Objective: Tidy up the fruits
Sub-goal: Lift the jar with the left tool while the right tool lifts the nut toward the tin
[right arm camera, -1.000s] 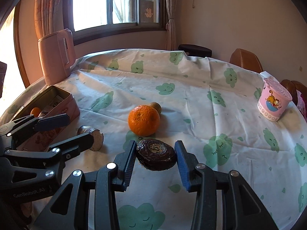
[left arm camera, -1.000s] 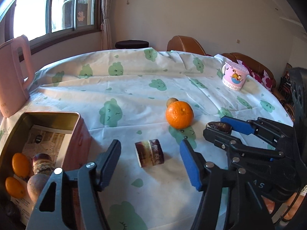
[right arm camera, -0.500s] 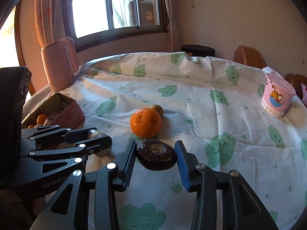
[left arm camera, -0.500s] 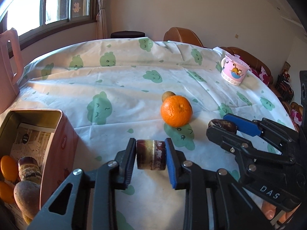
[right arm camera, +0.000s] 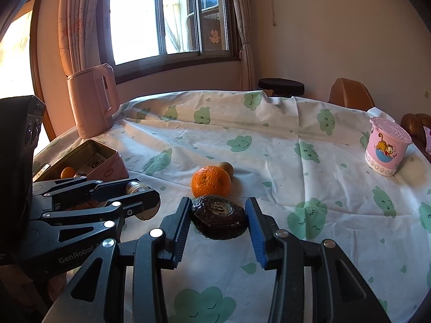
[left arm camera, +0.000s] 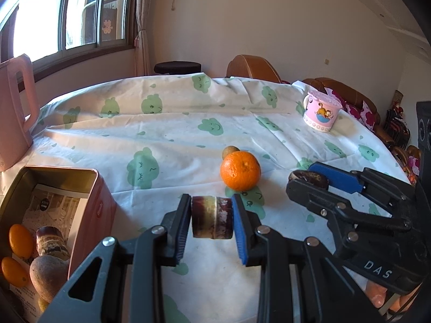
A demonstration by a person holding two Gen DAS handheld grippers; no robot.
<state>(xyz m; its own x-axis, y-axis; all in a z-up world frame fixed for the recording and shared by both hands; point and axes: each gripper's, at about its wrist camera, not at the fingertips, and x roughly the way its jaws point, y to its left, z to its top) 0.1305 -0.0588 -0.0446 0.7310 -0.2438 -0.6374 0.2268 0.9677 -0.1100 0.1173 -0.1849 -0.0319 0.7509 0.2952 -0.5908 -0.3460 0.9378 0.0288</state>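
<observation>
My left gripper (left arm camera: pixel 211 214) is shut on a short purple-brown and cream sugarcane piece (left arm camera: pixel 211 222), just above the cloud-print tablecloth (left arm camera: pixel 167 134). To its right, my right gripper (right arm camera: pixel 219 214) is shut on a dark wrinkled fruit (right arm camera: pixel 219 218), with a pad on each side of it. Just beyond both grippers, an orange (left arm camera: pixel 240 171) lies on the cloth. A small brownish fruit (left arm camera: pixel 230 150) sits right behind it. The open pink tin (left arm camera: pixel 91 188) at the near left holds small oranges, another cane piece and a brown fruit.
A pink kettle (right arm camera: pixel 93 99) stands at the table's far left by the window. A pink cartoon cup (right arm camera: pixel 386 145) sits near the right edge. Brown chairs (right arm camera: pixel 350 94) and a dark stool (right arm camera: pixel 281 84) stand behind the table.
The left jaws stood wide around the cane piece a second ago and have closed on it. The right gripper has kept its hold on the dark fruit. Both views have tipped upward a little.
</observation>
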